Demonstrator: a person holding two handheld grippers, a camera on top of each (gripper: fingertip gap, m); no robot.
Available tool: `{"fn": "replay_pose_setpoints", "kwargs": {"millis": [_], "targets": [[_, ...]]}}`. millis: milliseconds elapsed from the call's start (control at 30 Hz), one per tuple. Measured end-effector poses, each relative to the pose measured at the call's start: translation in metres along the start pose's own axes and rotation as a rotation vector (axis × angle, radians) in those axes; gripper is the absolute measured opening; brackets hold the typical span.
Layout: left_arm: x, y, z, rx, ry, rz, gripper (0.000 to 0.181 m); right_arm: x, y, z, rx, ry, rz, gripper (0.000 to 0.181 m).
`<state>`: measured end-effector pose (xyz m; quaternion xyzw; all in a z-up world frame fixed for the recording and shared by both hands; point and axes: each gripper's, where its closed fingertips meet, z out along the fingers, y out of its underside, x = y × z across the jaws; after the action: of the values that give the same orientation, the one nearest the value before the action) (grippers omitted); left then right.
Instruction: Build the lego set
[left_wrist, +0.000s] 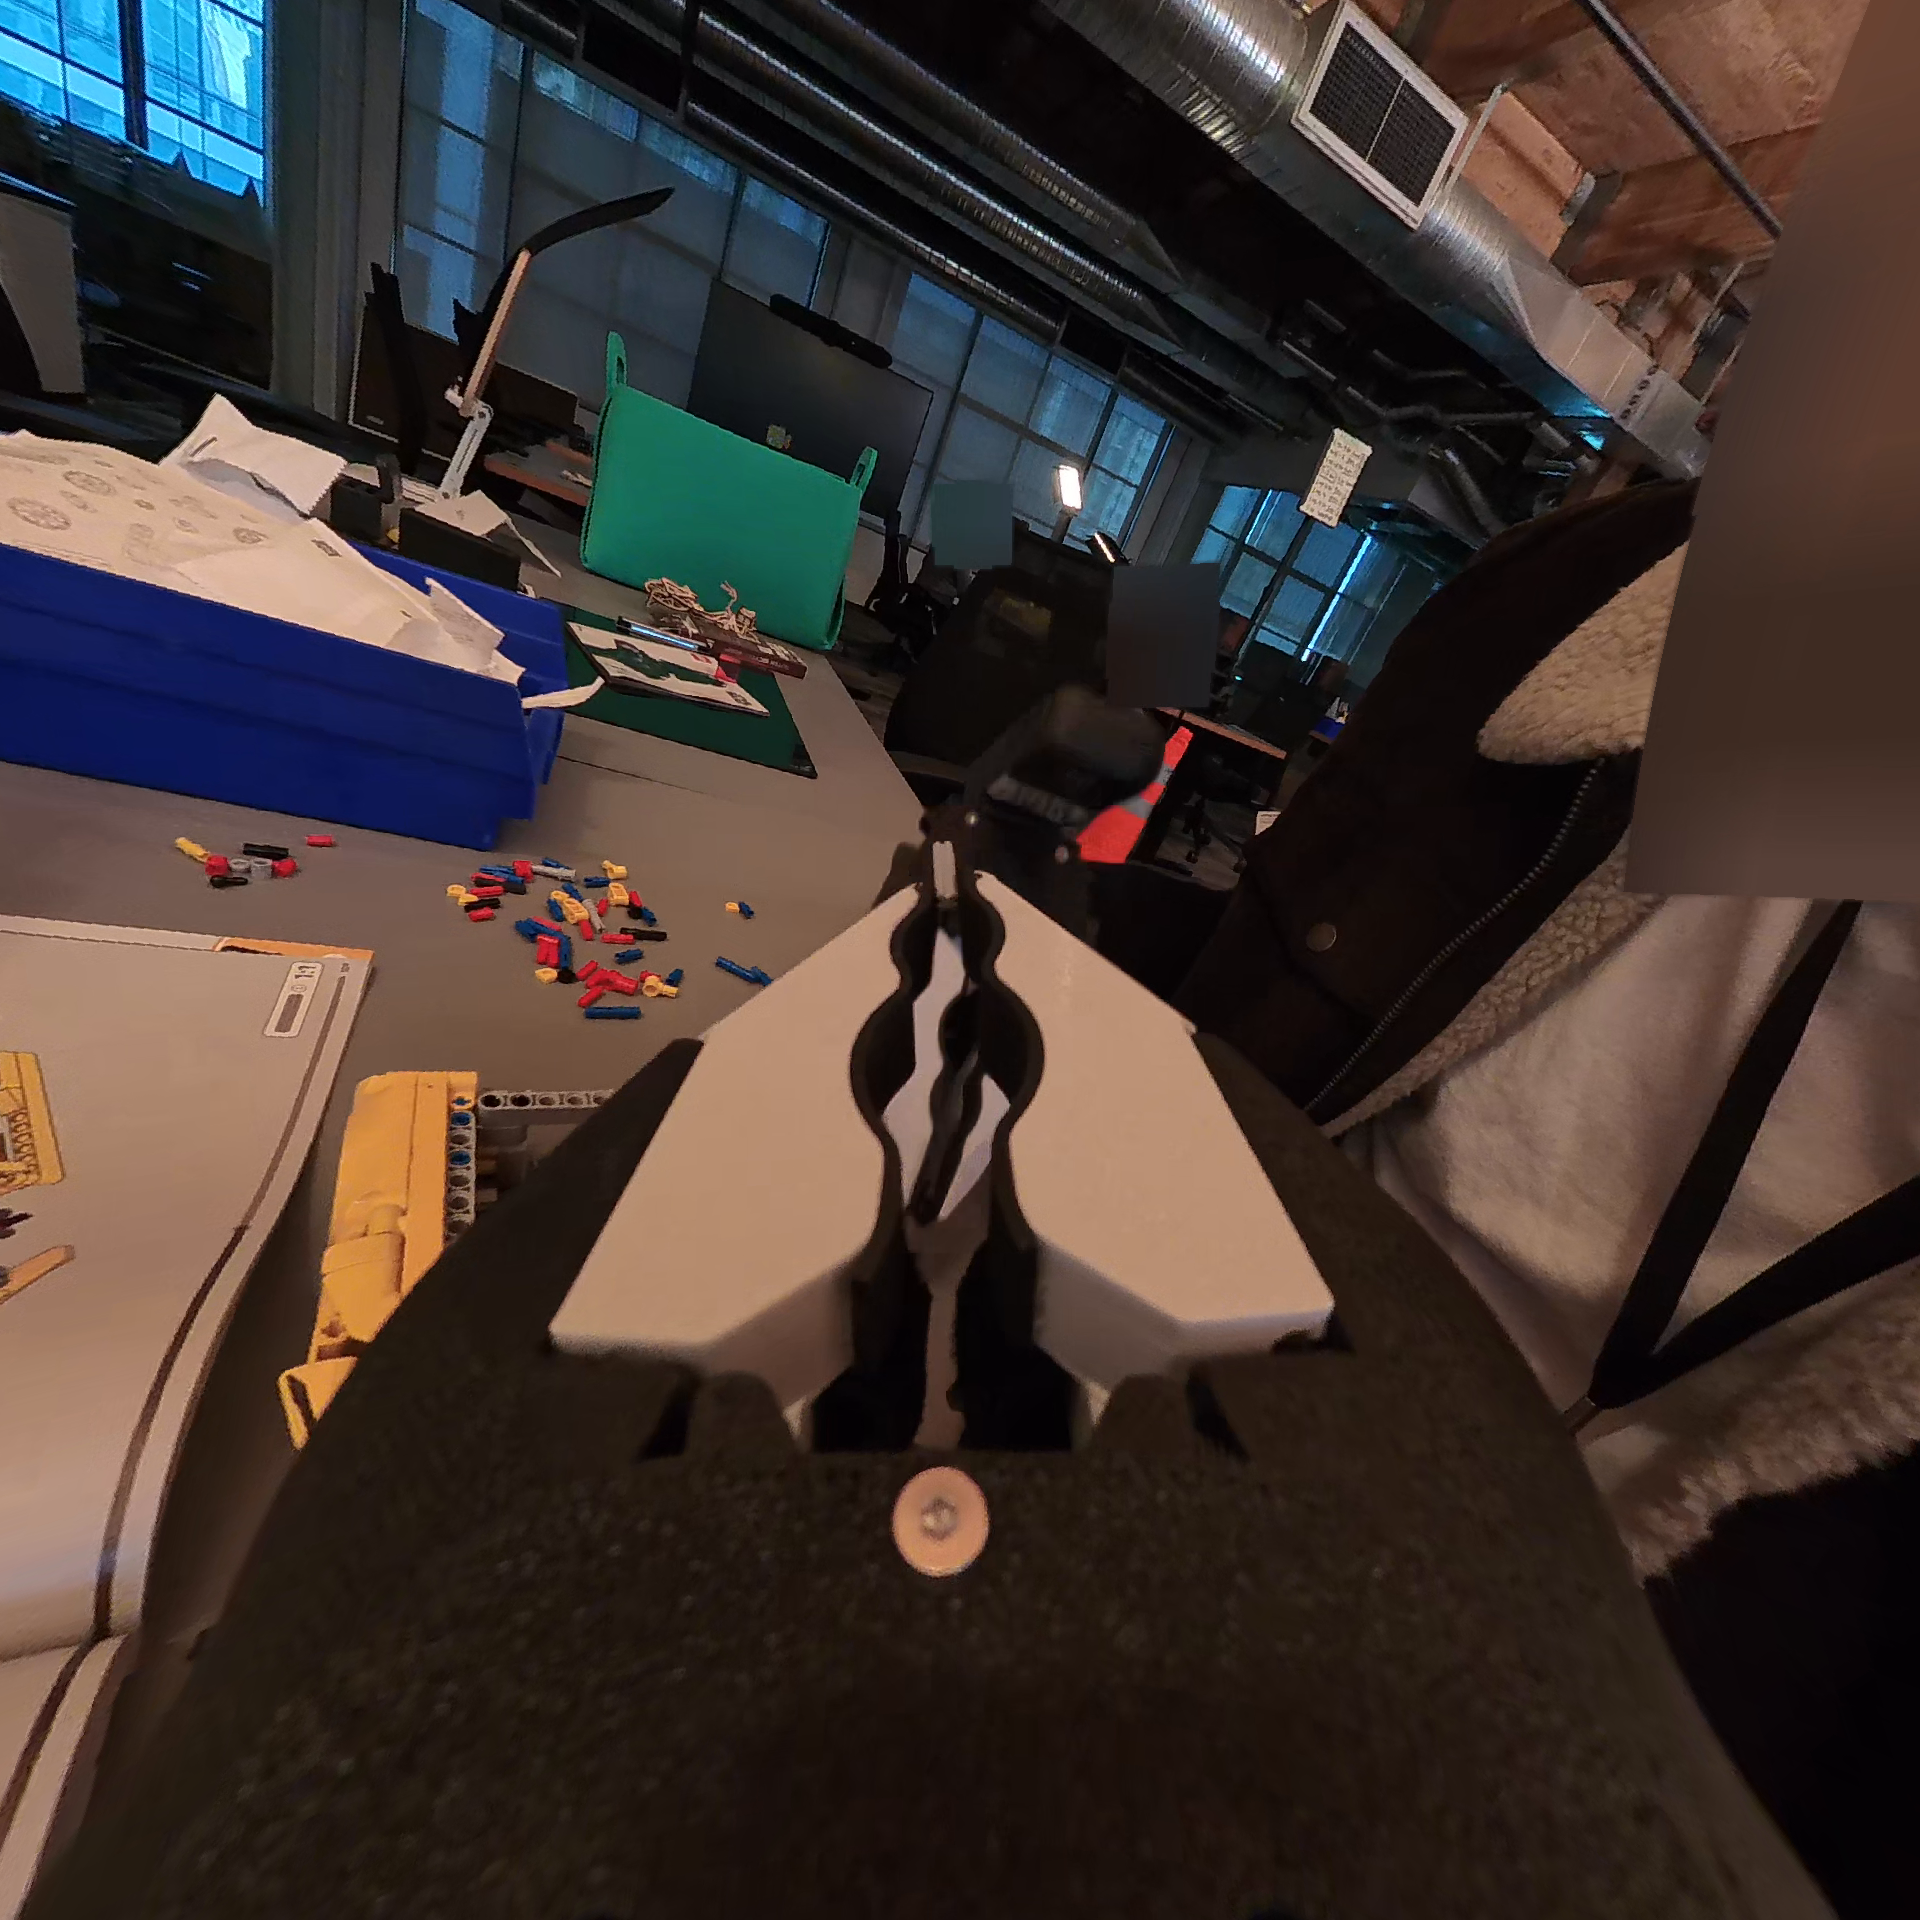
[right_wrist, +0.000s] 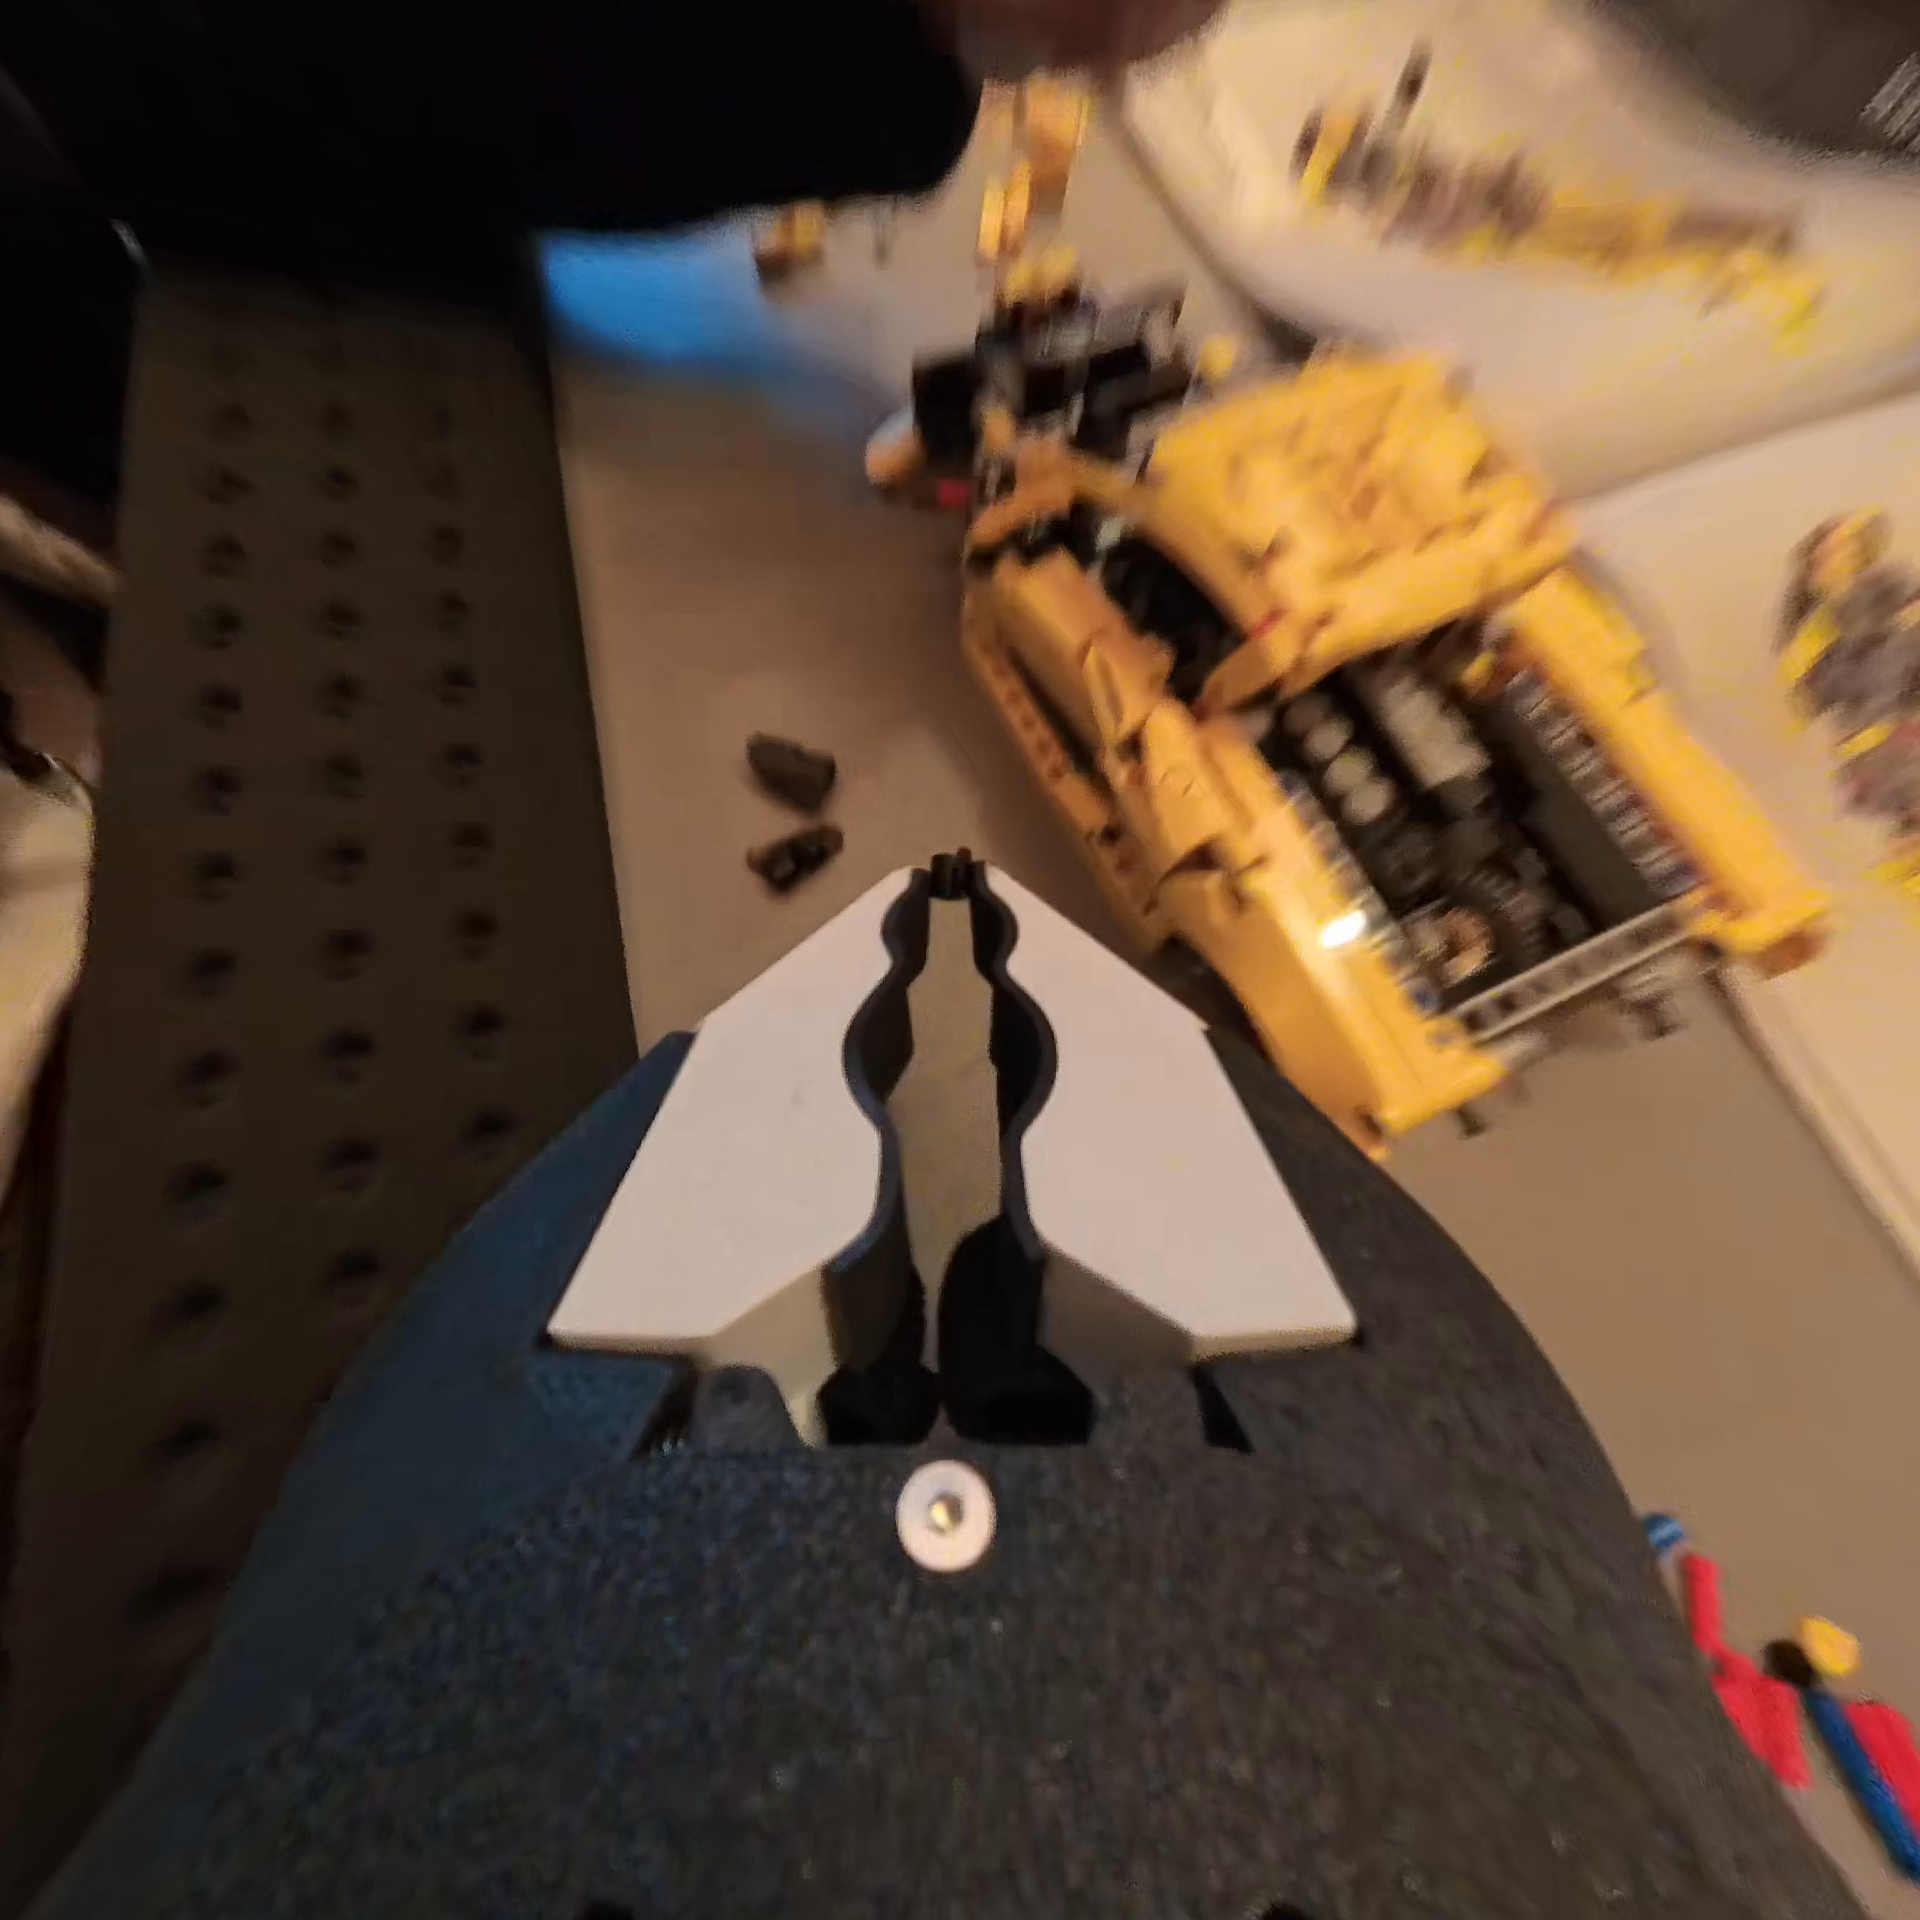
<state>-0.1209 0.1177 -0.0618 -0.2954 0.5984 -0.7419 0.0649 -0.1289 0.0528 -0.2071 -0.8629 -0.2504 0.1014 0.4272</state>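
My left gripper (left_wrist: 951, 868) is shut on a long thin black lego piece (left_wrist: 1013, 774). The piece runs between the fingers and sticks out past the tips, held in the air past the table's edge. The yellow lego model (left_wrist: 390, 1226) lies on the table to the lower left, partly hidden by the gripper. In the blurred right wrist view, my right gripper (right_wrist: 948, 883) is shut on a small black lego piece (right_wrist: 948, 868) at its tips, above the table. The yellow model (right_wrist: 1299, 727) lies to its right. Two small black pieces (right_wrist: 792, 771) lie just left of the tips.
Loose red, blue, yellow and black pins (left_wrist: 582, 935) are scattered on the grey table. An open instruction booklet (left_wrist: 156, 1195) lies at the left. A blue bin (left_wrist: 260, 707) with papers and a green bag (left_wrist: 717, 520) stand behind. A perforated board (right_wrist: 312, 831) lies left. A person's jacket (left_wrist: 1507, 935) is at the right. The left gripper's tips are roughly 15 cm from the right gripper's.
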Motion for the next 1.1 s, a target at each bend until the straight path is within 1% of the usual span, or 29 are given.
{"fn": "replay_pose_setpoints", "kwargs": {"millis": [100,167,333,367,433,467,567,700,833,1000,1100], "targets": [[0.003,-0.001,-0.001,0.006,0.008,0.017,0.003,0.013,-0.046,-0.028,0.191,0.047,-0.039,0.006],[0.003,-0.001,0.000,-0.001,0.000,0.036,0.003,0.021,-0.069,-0.042,0.272,0.092,-0.076,0.006],[0.003,-0.003,0.003,0.003,-0.021,0.061,0.003,0.039,-0.118,-0.064,0.301,0.282,-0.258,0.006],[0.003,-0.002,0.003,0.001,-0.023,0.056,0.003,0.040,-0.123,-0.065,0.302,0.307,-0.291,0.006],[0.003,-0.001,0.004,-0.009,-0.021,0.050,0.003,0.052,-0.124,-0.067,0.277,0.404,-0.348,0.006],[0.002,0.001,0.005,-0.015,-0.023,0.053,0.003,0.054,-0.124,-0.066,0.282,0.417,-0.361,0.006],[0.001,0.007,0.008,-0.050,-0.034,0.072,0.003,0.047,-0.120,-0.060,0.285,0.304,-0.287,0.006],[0.000,0.019,0.013,-0.117,-0.052,0.123,0.003,0.045,-0.110,-0.058,0.263,0.233,-0.212,0.007],[0.004,0.029,0.020,-0.173,-0.048,0.179,0.003,0.037,-0.091,-0.056,0.228,0.107,-0.075,0.006],[0.013,0.043,0.029,-0.240,-0.011,0.221,0.003,0.020,-0.076,-0.057,0.222,-0.122,0.141,0.006],[0.016,0.054,0.034,-0.282,0.013,0.229,0.003,0.010,-0.074,-0.056,0.226,-0.255,0.211,0.006]]}}
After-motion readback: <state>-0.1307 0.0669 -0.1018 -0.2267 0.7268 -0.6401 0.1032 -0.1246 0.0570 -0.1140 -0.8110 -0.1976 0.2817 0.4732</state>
